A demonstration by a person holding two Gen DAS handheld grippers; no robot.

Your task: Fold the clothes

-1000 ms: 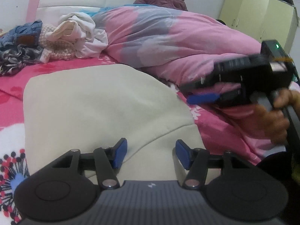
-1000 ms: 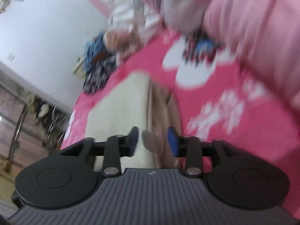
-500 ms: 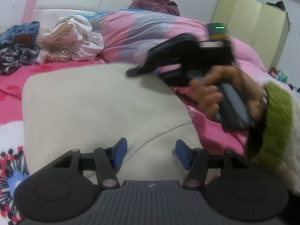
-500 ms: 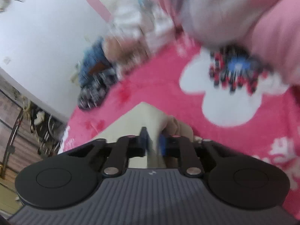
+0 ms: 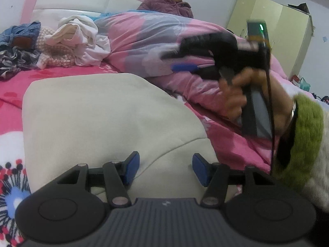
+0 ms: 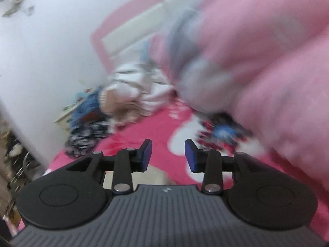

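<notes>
- No writing I can read.
- My left gripper (image 5: 165, 169) is open over the cream garment (image 5: 98, 119).
- Right gripper (image 6: 167, 156): fingers just reopened, empty; only the left view shows it whole.

Garment (image 5: 107, 119) on bed (image 5: 12, 86) — clothes pile (image 5: 61, 43) behind

A home bedroom. A bed (image 5: 12, 111) with a hot-pink flowered sheet fills the left wrist view, its pink and white padded headboard (image 5: 67, 2) at 11 o'clock. A pink quilt (image 5: 156, 41) lies heaped toward 1 o'clock, unfolded clothes (image 5: 51, 45) pile up at 10 o'clock, and a pale yellow wardrobe (image 5: 287, 33) stands at 2 o'clock against white walls.
</notes>
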